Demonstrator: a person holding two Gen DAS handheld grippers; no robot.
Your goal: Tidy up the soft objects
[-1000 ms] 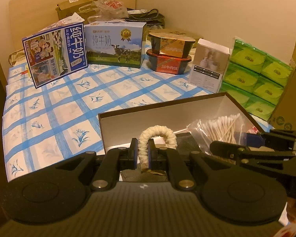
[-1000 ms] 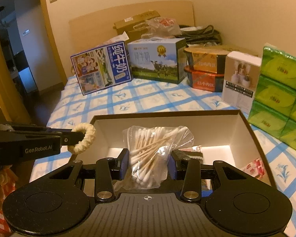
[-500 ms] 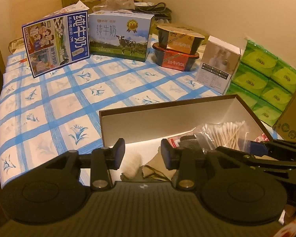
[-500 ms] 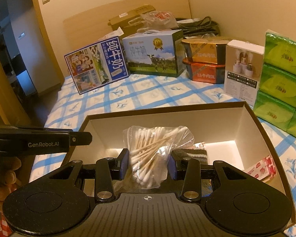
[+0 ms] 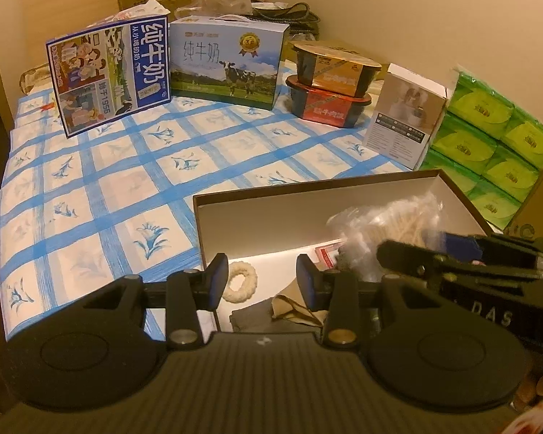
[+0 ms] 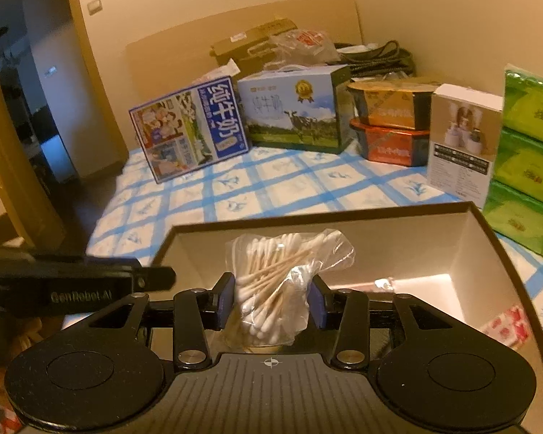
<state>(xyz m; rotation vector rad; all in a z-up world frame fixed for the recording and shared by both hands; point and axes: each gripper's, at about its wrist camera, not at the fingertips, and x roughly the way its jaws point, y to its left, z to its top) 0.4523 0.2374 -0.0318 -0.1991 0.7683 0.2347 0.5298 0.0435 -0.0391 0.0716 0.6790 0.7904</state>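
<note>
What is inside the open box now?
Inside the box: a cream hair ring, folded cloths, a red packet. The cotton swab bag hides the floor below.

In the left wrist view the bag of cotton swabs point(image 5: 387, 224) is blurred and partly hidden by the right gripper point(image 5: 391, 253), while the green tissue packs point(image 6: 528, 166) are cut off by the right wrist view's edge.

Left tool point(image 5: 262, 282) has let the cream scrunchie point(image 5: 239, 282) drop into the box point(image 5: 307, 190).
</note>
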